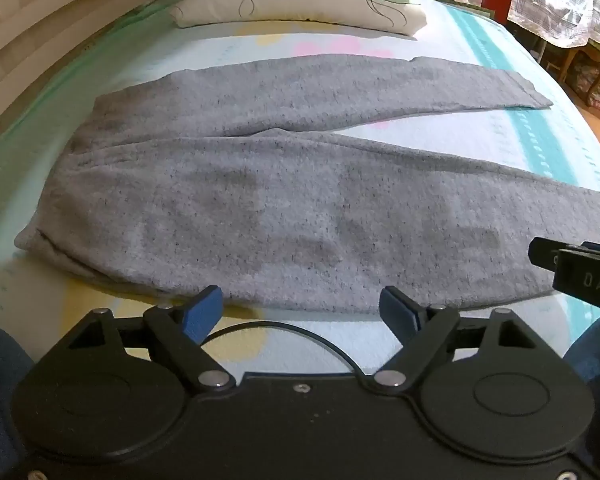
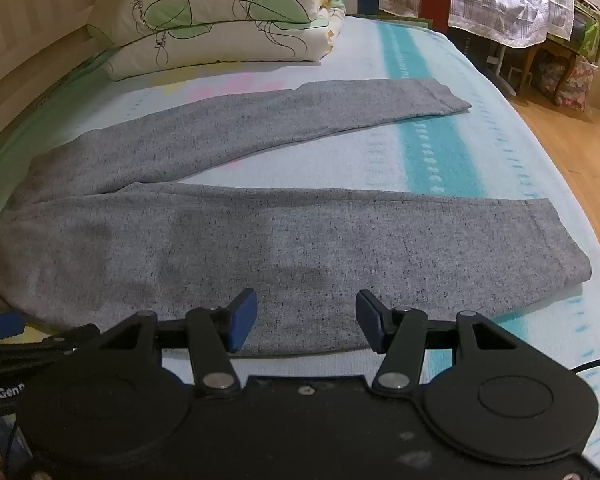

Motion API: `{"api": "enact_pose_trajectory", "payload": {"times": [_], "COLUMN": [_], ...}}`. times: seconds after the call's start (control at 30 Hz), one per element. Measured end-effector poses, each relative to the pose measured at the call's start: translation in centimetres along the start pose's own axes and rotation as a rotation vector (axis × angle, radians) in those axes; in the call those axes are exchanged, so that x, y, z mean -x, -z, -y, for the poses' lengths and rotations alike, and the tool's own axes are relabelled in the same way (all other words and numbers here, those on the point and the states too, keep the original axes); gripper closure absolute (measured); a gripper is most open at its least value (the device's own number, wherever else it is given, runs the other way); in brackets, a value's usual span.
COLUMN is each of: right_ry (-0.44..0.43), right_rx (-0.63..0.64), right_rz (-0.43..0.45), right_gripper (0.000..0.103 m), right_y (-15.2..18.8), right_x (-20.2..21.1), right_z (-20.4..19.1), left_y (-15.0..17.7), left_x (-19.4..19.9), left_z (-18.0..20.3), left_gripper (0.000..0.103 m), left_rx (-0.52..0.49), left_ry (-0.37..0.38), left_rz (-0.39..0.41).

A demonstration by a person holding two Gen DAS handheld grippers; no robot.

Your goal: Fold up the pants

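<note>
Grey speckled pants (image 1: 284, 208) lie flat on the bed, waistband at the left, both legs spread apart toward the right. The same pants (image 2: 260, 240) fill the right wrist view, the near leg's cuff at the right. My left gripper (image 1: 302, 312) hovers over the near edge of the near leg, open, nothing between its blue pads. My right gripper (image 2: 306, 320) hangs above the near leg's lower edge, also open and empty. The right gripper's body (image 1: 580, 276) shows at the right edge of the left wrist view.
A folded cream quilt with green leaf print (image 2: 220, 20) lies at the far end of the bed. The bedsheet (image 2: 440, 152) is pale blue with a teal stripe. A wooden bed rail (image 1: 40, 52) runs along the left. Wooden floor and covered furniture (image 2: 540, 20) are at right.
</note>
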State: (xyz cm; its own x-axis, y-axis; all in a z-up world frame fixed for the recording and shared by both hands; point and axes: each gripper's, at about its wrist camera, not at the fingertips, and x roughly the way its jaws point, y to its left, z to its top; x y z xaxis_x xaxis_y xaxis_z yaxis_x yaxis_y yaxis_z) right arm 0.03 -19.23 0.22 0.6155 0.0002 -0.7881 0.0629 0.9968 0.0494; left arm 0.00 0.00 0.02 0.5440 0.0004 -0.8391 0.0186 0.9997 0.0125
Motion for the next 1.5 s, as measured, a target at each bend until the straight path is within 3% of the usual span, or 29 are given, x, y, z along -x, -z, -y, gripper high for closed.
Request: {"api": "enact_pose_trajectory", "payload": {"times": [1.5], "right_ry": [-0.003], "right_rx": [0.004], "right_rz": [0.001], "right_gripper": [0.045], "right_y": [-0.03], "right_x": [0.07], "right_z": [-0.26], "left_y": [0.02], "left_x": [0.24], "left_z": [0.06], "left_gripper": [0.017], "left_rx": [0.005], "left_ry": [-0.003], "left_rz": [0.009]}}
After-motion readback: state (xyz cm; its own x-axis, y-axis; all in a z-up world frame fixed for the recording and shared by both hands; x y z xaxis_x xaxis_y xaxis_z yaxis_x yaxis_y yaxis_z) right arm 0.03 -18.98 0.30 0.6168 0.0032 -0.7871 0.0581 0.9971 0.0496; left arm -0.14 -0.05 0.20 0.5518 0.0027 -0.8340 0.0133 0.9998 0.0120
